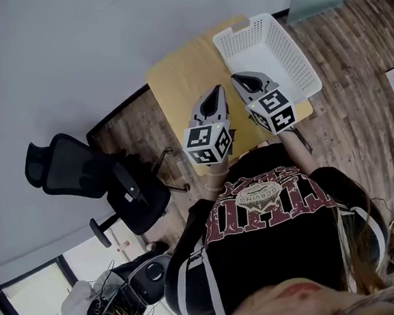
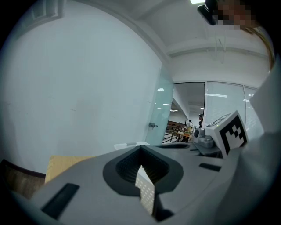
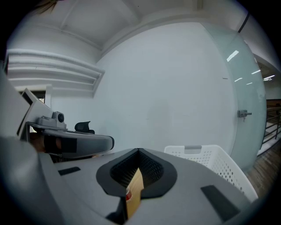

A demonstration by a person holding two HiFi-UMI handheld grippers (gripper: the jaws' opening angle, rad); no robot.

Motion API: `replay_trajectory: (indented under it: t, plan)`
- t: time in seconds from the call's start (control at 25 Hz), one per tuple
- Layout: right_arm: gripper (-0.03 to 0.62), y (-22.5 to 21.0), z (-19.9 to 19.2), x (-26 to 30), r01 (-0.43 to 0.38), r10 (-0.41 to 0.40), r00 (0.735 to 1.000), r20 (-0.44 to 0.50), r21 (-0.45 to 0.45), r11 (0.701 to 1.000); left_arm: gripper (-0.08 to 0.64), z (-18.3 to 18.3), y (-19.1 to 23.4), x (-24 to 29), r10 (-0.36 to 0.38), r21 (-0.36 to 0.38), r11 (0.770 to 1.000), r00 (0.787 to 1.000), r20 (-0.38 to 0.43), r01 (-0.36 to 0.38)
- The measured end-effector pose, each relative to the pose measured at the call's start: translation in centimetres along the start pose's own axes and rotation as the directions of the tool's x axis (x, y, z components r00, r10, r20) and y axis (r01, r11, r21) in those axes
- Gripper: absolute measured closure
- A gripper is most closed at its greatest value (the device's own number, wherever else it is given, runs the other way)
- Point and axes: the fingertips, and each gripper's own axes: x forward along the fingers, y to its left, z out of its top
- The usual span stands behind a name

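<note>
left hand-held gripper (image 1: 220, 89): jaws pressed together, gripping nothing, above bench (image 1: 180, 79) | right hand-held gripper (image 1: 234, 79): jaws together, empty, by white plastic basket (image 1: 296, 55) | basket: on bench's right end, nothing visible inside | progress: seemingly nothing picked or placed yet

White perforated basket (image 1: 288, 53), pale yellow table (image 1: 183, 79), black swivel chair (image 1: 82, 177); brown wood-plank floor (image 1: 352, 50); grey wall (image 1: 58, 56)

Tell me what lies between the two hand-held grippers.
No object. The head view shows only a narrow strip of wooden table between the left hand-held gripper and the right hand-held gripper, which are side by side and apart.
</note>
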Motion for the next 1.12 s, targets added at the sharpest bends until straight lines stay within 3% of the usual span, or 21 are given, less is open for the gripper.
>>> replay_trajectory:
  t: [1.12]
  plan:
    - [0.574, -0.8, -1.4, -0.6, 0.031, -0.031, 0.999, -0.028, 0.019, 0.999, 0.512, -1.2, -0.6, 0.6, -0.033, 0.003, 0.999, 0.999, -0.034, 0.033]
